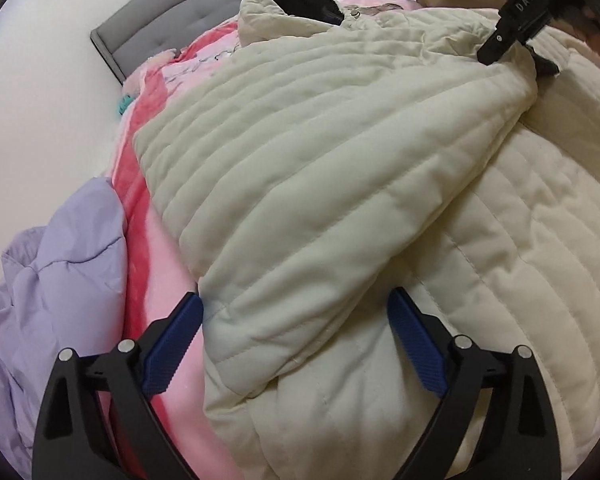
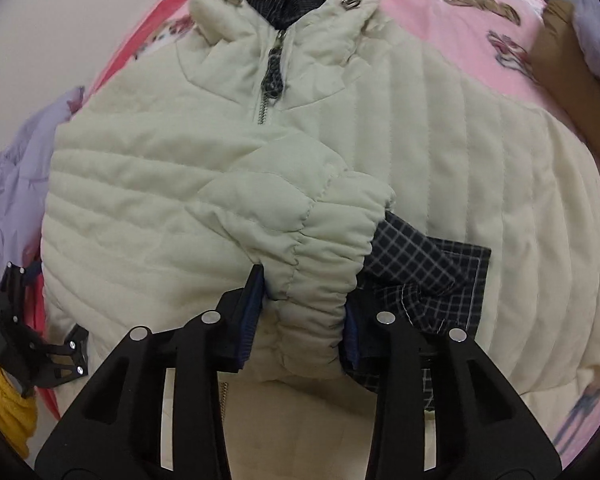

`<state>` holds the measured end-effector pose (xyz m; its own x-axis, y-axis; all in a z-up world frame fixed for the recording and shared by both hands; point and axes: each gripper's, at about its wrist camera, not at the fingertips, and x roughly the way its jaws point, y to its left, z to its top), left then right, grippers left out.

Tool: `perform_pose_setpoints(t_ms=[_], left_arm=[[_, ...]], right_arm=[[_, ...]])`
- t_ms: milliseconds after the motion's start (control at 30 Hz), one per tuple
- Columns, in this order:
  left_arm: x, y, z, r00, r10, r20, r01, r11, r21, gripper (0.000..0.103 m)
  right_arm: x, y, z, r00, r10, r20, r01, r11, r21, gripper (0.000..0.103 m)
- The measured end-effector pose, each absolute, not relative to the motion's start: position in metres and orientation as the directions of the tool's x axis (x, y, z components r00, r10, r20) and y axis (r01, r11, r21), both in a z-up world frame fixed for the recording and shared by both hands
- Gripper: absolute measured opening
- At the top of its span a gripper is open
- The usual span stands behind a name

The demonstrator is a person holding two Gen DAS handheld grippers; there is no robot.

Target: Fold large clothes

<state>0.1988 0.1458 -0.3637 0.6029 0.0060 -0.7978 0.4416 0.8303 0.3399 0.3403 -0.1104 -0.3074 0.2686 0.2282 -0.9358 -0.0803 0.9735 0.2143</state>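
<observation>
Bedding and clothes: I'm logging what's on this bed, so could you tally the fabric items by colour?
Cream: 1, the quilted jacket, its sleeve cuff between the right gripper fingers.
Pink: 1, the blanket beneath it.
Lilac: 1, the duvet at the bed's edge.
Dark checked: 1, the lining showing at the cuff.
Total: 4.

Soft, even indoor light, fairly bright, without glare. Shallow shadows sit in the quilted jacket (image 1: pixel 340 184) folds. Strong fisheye bending and dark corners. Near edges blur slightly.
</observation>
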Motion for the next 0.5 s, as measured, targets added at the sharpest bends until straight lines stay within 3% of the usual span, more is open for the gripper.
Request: perform_pose_setpoints(t_ms=[233,367,500], left_arm=[[0.173,0.151,-0.340,0.657,-0.041,-0.753,0.461,0.812,0.359,0.093],[0.157,0.147,-0.310,0.686,-0.099,-0.721,0.456,0.831,0.319,0.094],[0.177,0.139,-0.290,0.645,-0.234,-0.728,0.443,0.890,0.106,0.097]], right_arm=[[0.314,-0.125,-0.254,0.392,0.290,-0.873,-0.119,0.957,0.264,0.054],[0.300,-0.119,-0.215,0.495,0.337,-0.801,-0.220,0.940,0.259,0.055],[0.320,-0.097,-0.227,0.457,0.349,-0.818,-0.311,0.925,0.221,0.045]])
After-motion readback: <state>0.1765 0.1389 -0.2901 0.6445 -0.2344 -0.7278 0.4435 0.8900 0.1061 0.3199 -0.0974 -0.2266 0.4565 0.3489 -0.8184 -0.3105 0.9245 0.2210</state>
